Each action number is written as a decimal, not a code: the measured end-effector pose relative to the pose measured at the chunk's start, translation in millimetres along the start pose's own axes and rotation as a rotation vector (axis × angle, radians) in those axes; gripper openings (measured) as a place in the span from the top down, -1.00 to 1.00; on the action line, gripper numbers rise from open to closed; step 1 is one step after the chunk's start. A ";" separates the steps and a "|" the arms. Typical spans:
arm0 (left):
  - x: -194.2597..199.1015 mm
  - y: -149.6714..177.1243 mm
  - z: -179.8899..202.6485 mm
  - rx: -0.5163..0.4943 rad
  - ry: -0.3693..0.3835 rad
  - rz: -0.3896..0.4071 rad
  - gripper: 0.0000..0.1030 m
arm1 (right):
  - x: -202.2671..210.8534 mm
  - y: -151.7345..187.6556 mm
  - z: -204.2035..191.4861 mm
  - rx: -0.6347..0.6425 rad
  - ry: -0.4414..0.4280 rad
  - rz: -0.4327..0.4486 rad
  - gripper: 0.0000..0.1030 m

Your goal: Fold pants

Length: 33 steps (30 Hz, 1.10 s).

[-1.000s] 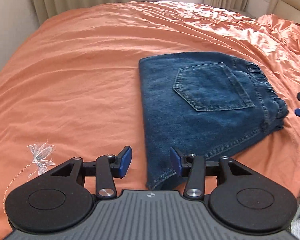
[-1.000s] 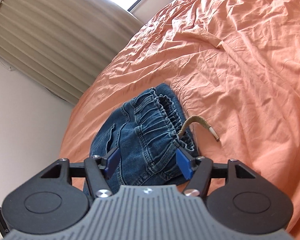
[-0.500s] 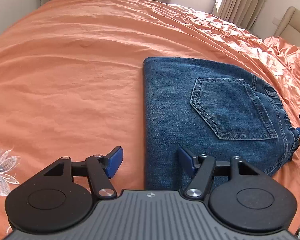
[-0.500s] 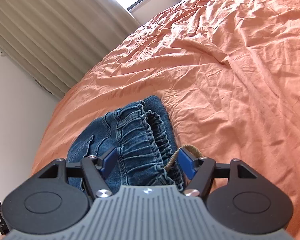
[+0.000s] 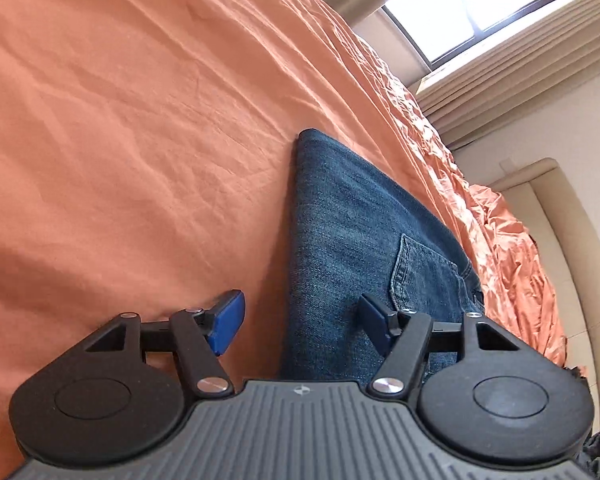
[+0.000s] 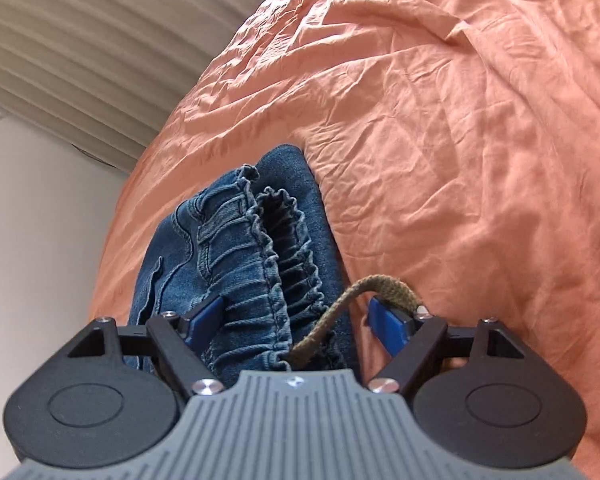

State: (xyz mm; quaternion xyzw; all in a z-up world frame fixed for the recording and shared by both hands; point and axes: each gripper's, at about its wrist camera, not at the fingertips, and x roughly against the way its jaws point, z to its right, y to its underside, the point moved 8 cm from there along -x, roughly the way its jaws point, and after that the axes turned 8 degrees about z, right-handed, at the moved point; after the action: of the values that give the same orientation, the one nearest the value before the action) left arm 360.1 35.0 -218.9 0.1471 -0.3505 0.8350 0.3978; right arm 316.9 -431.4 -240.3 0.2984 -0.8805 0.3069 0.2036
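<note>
Folded blue jeans (image 5: 356,232) lie on the orange bedsheet (image 5: 140,140), back pocket (image 5: 424,276) facing up. My left gripper (image 5: 300,322) is open and low over the jeans' folded side edge, one pad over the sheet and the other over denim. From the right wrist the gathered elastic waistband (image 6: 260,248) faces me. My right gripper (image 6: 298,320) straddles it with its jaws opening and not pressing on it. A brown drawstring (image 6: 380,284) arcs out of the waistband, in front of the right pad.
Wrinkled orange sheet (image 6: 460,140) spreads beyond the jeans. Beige curtains (image 6: 80,40) and a white wall (image 6: 32,220) stand past the bed. A window (image 5: 492,4) and a beige headboard (image 5: 572,240) show in the left wrist view.
Both grippers have dropped closer to the jeans and their jaws have widened. The left gripper rolled, tilting its view. The waistband and drawstring now sit between the right fingers.
</note>
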 end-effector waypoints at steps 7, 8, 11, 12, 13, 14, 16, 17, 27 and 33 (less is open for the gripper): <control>-13.2 6.4 -3.2 0.085 0.077 -0.026 0.19 | -10.7 -2.6 2.3 -0.049 -0.070 -0.006 0.02; -14.4 7.6 -3.8 0.093 0.076 -0.026 0.27 | -8.9 -2.5 1.6 -0.047 -0.077 -0.001 0.14; -11.4 6.2 -3.3 0.089 0.071 -0.010 0.57 | -0.2 -3.9 -0.9 -0.041 -0.107 0.015 0.45; -10.0 5.8 -1.7 0.077 0.062 0.000 0.65 | 2.9 -5.1 -3.9 -0.030 -0.115 0.022 0.55; -8.3 5.3 1.3 0.054 0.046 0.014 0.72 | 5.9 -5.7 -6.9 -0.019 -0.119 0.030 0.59; -6.9 5.3 4.3 0.031 0.029 0.023 0.76 | 9.7 -6.7 -11.6 -0.004 -0.119 0.041 0.62; -0.8 3.9 12.0 -0.002 0.003 0.059 0.81 | 16.1 -6.4 -22.2 0.032 -0.109 0.059 0.65; 4.1 2.1 15.7 -0.009 -0.002 0.078 0.82 | 18.8 -7.0 -28.0 0.046 -0.103 0.067 0.67; 72.0 -16.0 40.6 -0.072 -0.014 0.166 0.89 | 65.2 7.0 -117.0 0.167 -0.170 0.074 0.73; 124.4 -37.6 30.3 -0.102 -0.047 0.209 0.89 | 60.6 33.1 -197.9 0.269 -0.185 0.018 0.73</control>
State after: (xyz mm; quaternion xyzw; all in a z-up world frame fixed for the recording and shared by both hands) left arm 308.2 100.0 -114.5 0.1089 -0.4149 0.8494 0.3075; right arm 285.3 -303.7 -77.2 0.3421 -0.8492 0.3949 0.0770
